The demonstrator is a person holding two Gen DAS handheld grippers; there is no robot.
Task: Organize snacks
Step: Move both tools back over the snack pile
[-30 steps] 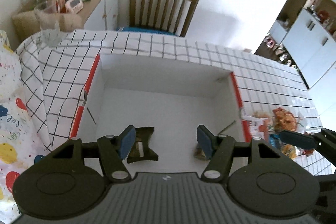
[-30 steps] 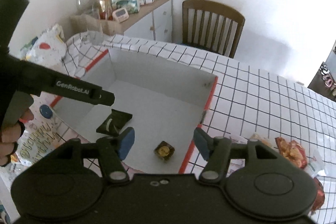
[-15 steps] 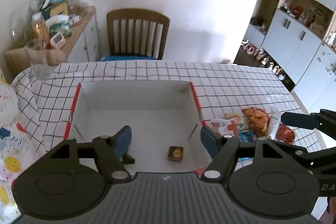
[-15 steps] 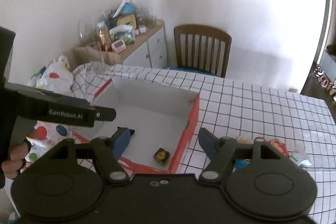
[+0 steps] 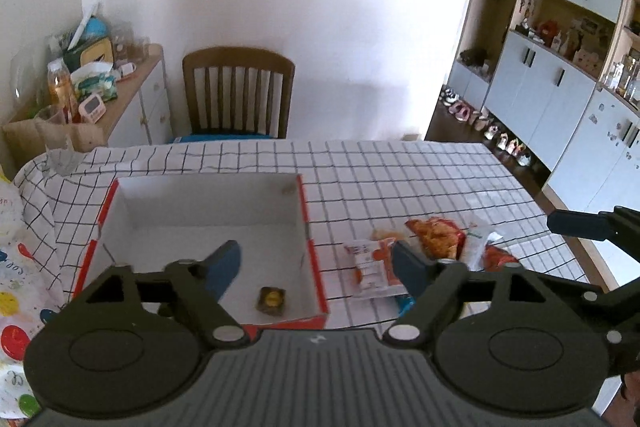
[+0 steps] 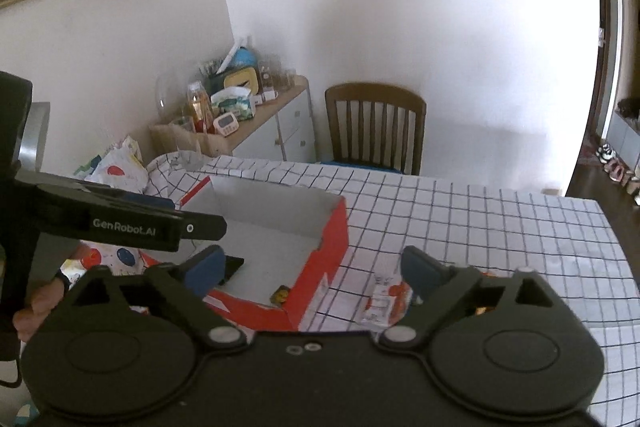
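Right wrist alone shows dark packet point(image 6: 232, 264) inside box point(image 6: 328, 227).

Box point(image 5: 304, 211) on table point(image 5: 400, 171); snack packets point(image 5: 432, 239) right; chair point(image 5: 238, 91) behind.

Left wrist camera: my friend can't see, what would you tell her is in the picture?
An open left gripper hangs over a red-edged white box holding one small dark snack. More snack packets lie on the checked tablecloth beside it.

Snack packets point(image 5: 424, 251) lie heaped beside the red-rimmed box point(image 5: 306, 211).
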